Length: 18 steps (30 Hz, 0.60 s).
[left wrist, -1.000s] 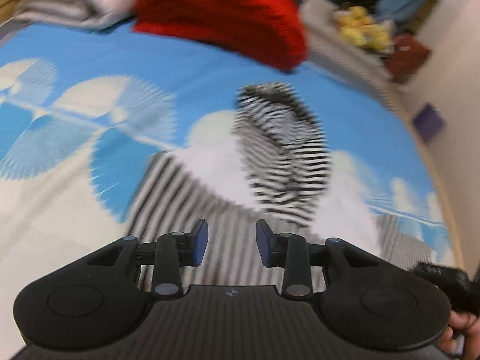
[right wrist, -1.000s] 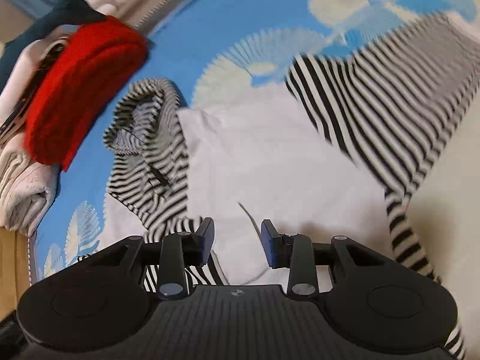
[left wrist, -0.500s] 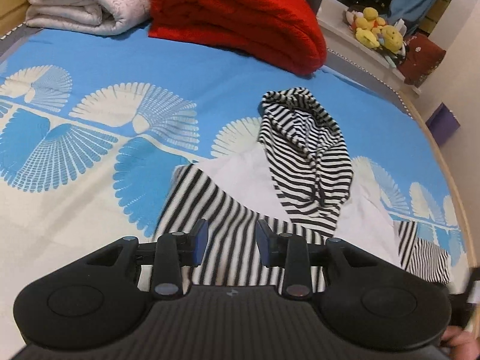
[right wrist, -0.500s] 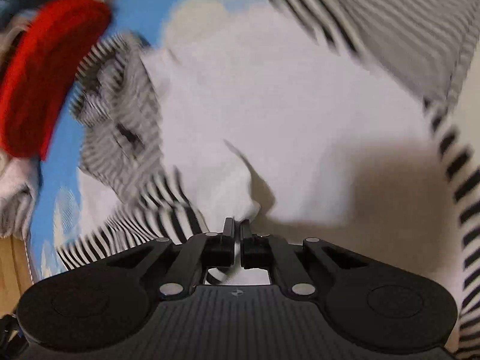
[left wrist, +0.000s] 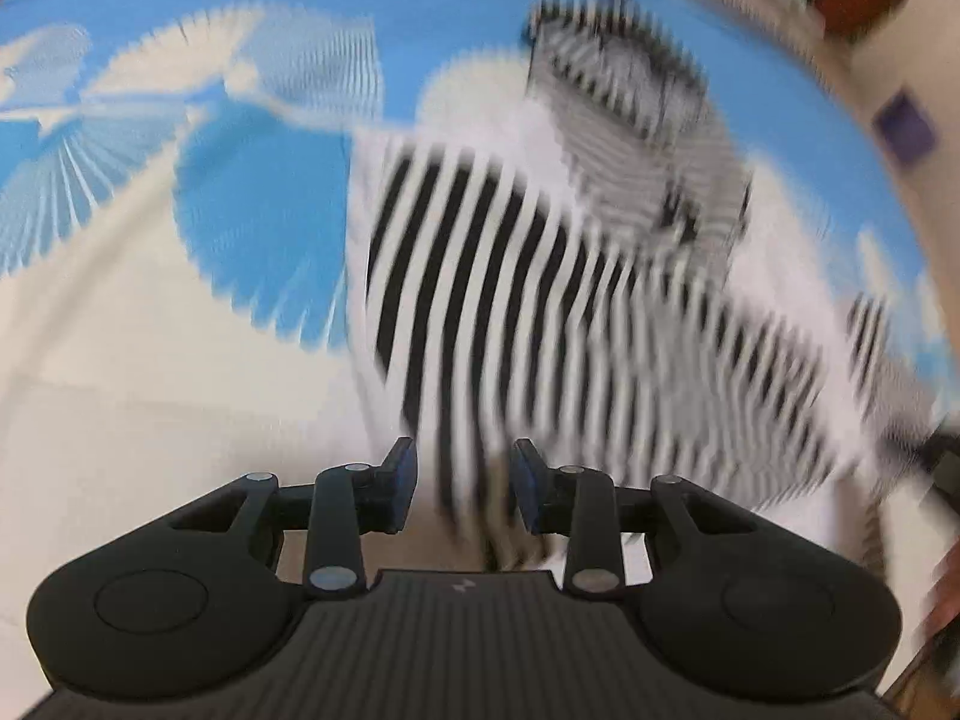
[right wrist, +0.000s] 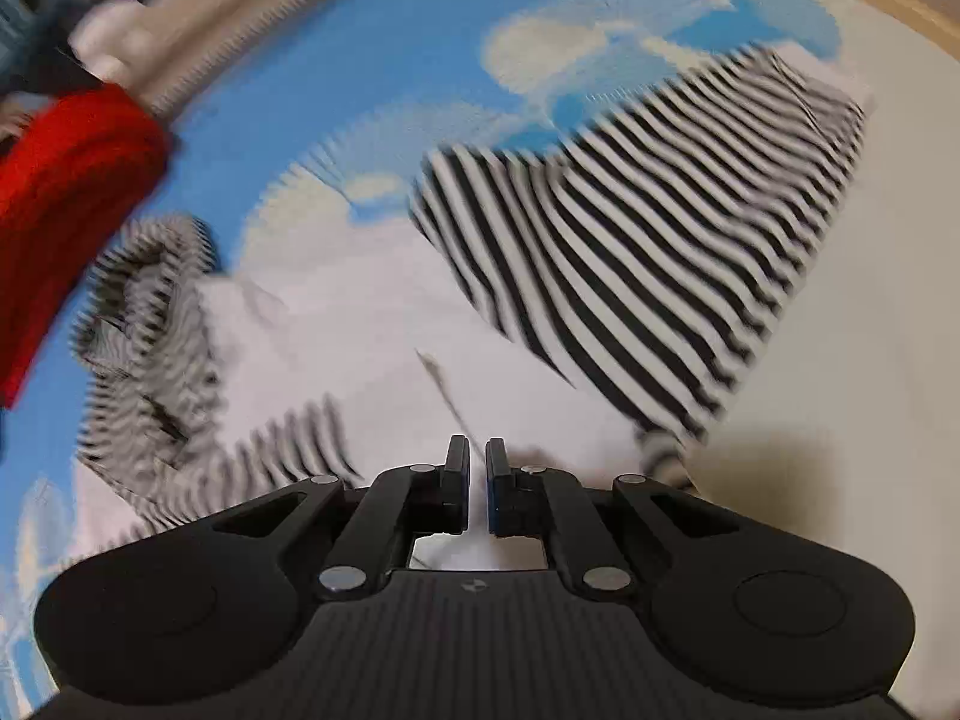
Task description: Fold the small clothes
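— Where's the hoodie?

— Spread on the blue-and-white bedsheet, centre frame; striped hood at the left in the right view.

— The right gripper?

— Fingers nearly together, just reopened a touch, pinching white fabric at the hoodie's edge.

— The left gripper?

— Fingers apart over a striped sleeve, gripping nothing.

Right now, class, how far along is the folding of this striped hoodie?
Early. Done: the striped hoodie lies spread on the bedspread, no finished fold visible. In hand: the right gripper, jaws just closed to a slit then eased slightly, pinches its white body; the left gripper hovers open over a striped sleeve. Left: fold sleeves, hood and body.
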Tool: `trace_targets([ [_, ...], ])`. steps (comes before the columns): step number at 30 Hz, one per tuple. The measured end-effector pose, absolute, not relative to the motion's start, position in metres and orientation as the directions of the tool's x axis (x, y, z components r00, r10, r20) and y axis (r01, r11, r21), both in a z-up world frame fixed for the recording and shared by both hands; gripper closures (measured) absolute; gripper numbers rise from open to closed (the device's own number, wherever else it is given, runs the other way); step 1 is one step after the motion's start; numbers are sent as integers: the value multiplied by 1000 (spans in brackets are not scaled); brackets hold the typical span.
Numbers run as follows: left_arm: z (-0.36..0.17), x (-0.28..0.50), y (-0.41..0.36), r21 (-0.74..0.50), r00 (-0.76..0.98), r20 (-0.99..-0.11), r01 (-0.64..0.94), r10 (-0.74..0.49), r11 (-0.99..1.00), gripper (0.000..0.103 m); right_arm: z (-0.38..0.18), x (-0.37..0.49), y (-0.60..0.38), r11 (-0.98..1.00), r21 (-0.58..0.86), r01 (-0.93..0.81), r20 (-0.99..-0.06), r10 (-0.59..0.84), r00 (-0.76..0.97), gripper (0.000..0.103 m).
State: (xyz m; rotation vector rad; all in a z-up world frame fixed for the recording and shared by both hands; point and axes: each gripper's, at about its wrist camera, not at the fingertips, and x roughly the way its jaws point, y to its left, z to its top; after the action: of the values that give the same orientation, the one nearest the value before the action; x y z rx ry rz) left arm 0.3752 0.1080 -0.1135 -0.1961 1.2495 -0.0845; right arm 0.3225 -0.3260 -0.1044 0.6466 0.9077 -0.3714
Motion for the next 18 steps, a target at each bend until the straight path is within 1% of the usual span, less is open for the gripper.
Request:
trace_targets([
  [2, -130, 372, 104, -88, 264, -961, 8, -87, 996, 64, -95, 320, -326, 758, 435, 485, -767, 30, 641, 91],
  [3, -133, 372, 106, -56, 263, -963, 19, -59, 998, 60, -97, 324, -328, 747, 487, 452, -753, 97, 651, 79],
  [4, -132, 372, 108, -36, 271, -962, 18, -40, 999, 60, -104, 327, -332, 727, 531, 436, -753, 169, 636, 63],
  [5, -130, 372, 111, -36, 283, -959, 11, -37, 999, 60, -113, 333, -333, 701, 565, 436, -764, 245, 597, 58],
  [6, -125, 371, 112, -38, 297, -954, 7, -39, 999, 62, -126, 339, -334, 683, 570, 457, -789, 298, 537, 57],
  [7, -120, 371, 111, -40, 312, -949, 12, -42, 999, 62, -136, 341, -335, 692, 515, 507, -839, 286, 462, 57],
  [8, -117, 370, 108, -44, 322, -945, 27, -51, 999, 62, -142, 341, -337, 711, 448, 542, -879, 241, 411, 57],
  [9, -117, 369, 105, -53, 320, -945, 46, -65, 998, 62, -145, 341, -340, 724, 401, 561, -902, 205, 381, 56],
  [11, -129, 369, 101, -40, 274, -960, 70, -58, 997, 62, -146, 338, -344, 708, 408, 576, -900, 203, 387, 56],
  [13, -143, 370, 102, -10, 250, -968, 72, -28, 997, 53, -133, 338, -348, 710, 430, 558, -884, 204, 421, 56],
  [14, -142, 370, 102, -1, 258, -966, 65, -18, 998, 53, -125, 339, -350, 718, 435, 544, -875, 194, 443, 56],
  [15, -135, 369, 99, 11, 280, -960, 68, -9, 998, 57, -117, 339, -350, 726, 437, 532, -867, 180, 465, 56],
  [16, -124, 367, 93, 22, 319, -948, 83, -6, 996, 58, -110, 337, -352, 733, 436, 522, -859, 166, 485, 56],
  [18, -104, 360, 79, -5, 402, -913, 144, -63, 990, 58, -100, 336, -362, 740, 432, 516, -846, 135, 515, 56],
])
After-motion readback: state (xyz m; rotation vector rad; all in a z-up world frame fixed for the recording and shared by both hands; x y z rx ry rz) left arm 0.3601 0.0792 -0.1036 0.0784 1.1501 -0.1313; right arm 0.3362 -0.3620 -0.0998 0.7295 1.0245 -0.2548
